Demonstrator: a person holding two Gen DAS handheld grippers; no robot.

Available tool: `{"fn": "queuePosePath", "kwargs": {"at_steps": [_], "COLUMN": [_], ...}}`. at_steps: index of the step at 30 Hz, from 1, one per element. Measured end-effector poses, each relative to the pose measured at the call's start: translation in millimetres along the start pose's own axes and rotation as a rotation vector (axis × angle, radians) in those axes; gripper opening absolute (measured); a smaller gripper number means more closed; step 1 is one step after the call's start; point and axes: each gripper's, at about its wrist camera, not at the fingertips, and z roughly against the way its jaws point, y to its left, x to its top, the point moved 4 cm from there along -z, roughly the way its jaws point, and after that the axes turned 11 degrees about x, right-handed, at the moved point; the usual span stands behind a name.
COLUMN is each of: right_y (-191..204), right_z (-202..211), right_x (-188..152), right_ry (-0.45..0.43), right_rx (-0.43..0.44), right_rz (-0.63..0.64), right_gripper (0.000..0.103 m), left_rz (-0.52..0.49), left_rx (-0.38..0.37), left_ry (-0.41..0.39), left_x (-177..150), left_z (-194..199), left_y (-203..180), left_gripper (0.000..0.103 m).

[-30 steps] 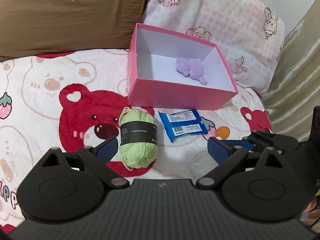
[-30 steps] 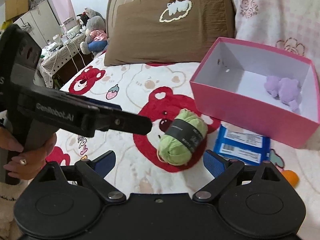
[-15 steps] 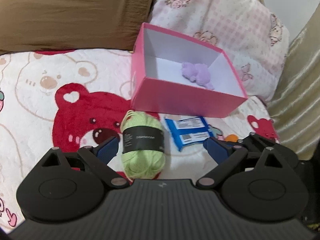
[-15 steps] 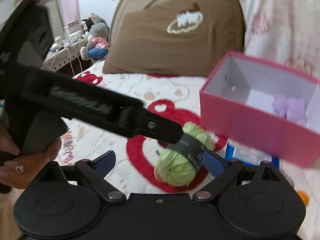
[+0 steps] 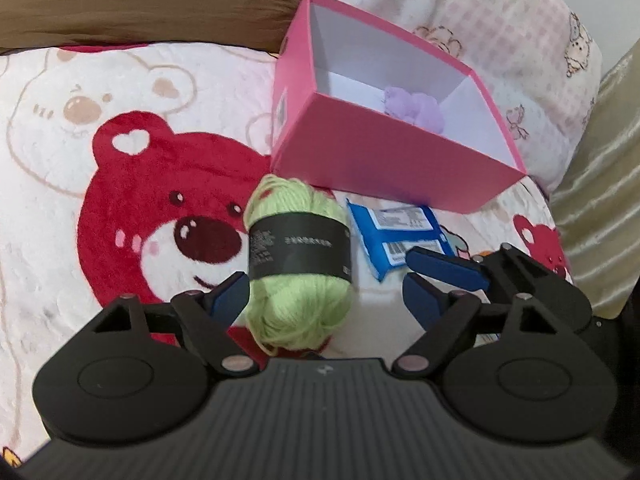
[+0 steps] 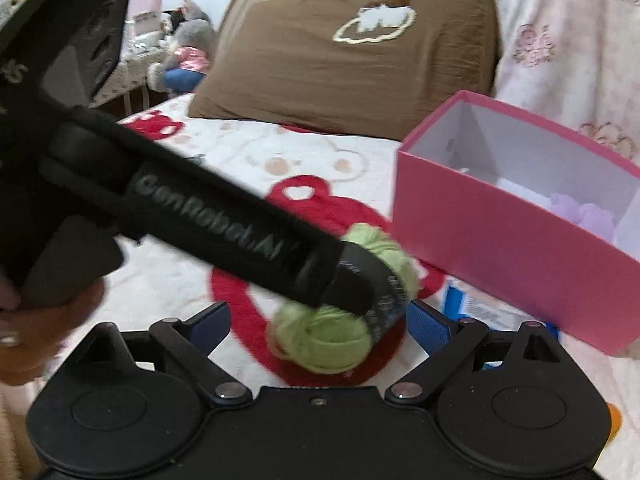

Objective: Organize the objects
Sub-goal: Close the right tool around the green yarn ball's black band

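Observation:
A green yarn ball (image 5: 300, 264) with a black band lies on the bear-print blanket, in front of a pink box (image 5: 380, 160). My left gripper (image 5: 326, 300) straddles the ball, and its jaws are closing. The left pad (image 5: 230, 300) is at the yarn's side and the right pad (image 5: 424, 300) stands clear of it. A purple plush toy (image 5: 416, 108) lies in the box. A blue packet (image 5: 400, 228) rests to the right of the yarn. My right gripper (image 6: 320, 326) is open, low and close to the yarn ball (image 6: 332, 340). The left gripper's body (image 6: 200, 220) crosses in front of it.
A brown pillow (image 5: 140, 0) and a pink patterned pillow (image 5: 500, 20) stand behind the box. Beige satin fabric (image 5: 600, 180) borders the right side. A person's hand (image 6: 48, 320) holds the left gripper's handle. Plush toys and furniture (image 6: 188, 56) are far behind on the left.
Both grippers have dropped toward the yarn ball. The left gripper's jaws have narrowed around it. In the right wrist view the left gripper now covers part of the yarn.

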Motion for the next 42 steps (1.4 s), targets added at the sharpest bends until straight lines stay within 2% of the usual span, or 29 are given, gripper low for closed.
{"fn": "queuePosePath", "kwargs": {"at_steps": [5,7,10,17,18,20,24,27,30,32,33,37,42], "right_y": [-8,-10,-13,-23,-25,-29,-32,-30,-33,-36,-37,-29,-19], "right_z": [-8,-11,-17,-29,-31,-36,-45,-47,-48,-49,-52,-53,-49], "right_x": [-3,-3,-3,-13,-15,-18,-20,-20,-20,-20,-21,-20,-18], "right_ry": [0.005,0.007,0.016,0.057,0.059,0.062,0.052,0.045,0.050,0.069,0.096,0.115,0.106], "right_rx": [0.009,0.026,0.056,0.092,0.102,0.118,0.139,0.151,0.133,0.095,0.057,0.010,-0.007], "right_rz": [-0.020,-0.039,-0.086,-0.234,-0.259,-0.304,-0.349,-0.343,-0.336,-0.328,-0.305,-0.208,-0.141], "right_gripper": [0.096,0.096,0.096,0.096,0.096,0.096,0.096,0.096,0.091,0.079,0.077,0.077,0.069], "left_rz": [0.037,0.015,-0.011,0.017,0.025,0.043,0.119,0.121,0.163,0.164,0.150,0.158,0.151], "left_rx": [0.013,0.012,0.004,0.020,0.020,0.003,-0.056,-0.066,-0.097,-0.082,-0.058,-0.072,-0.078], "left_ry": [-0.034,-0.049,-0.041,0.002,0.009,0.032,0.063,0.068,0.087,0.094,0.106,0.106,0.085], "left_x": [4,5,4,5,5,4,3,2,1,1,0,-4,-6], "left_z": [-5,-7,-9,-27,-30,-35,-38,-38,-40,-42,-45,-45,-41], "left_y": [12,11,8,14,15,17,20,17,19,19,18,14,9], "left_gripper": [0.080,0.080,0.080,0.080,0.078,0.068,0.063,0.062,0.061,0.063,0.064,0.061,0.060]}}
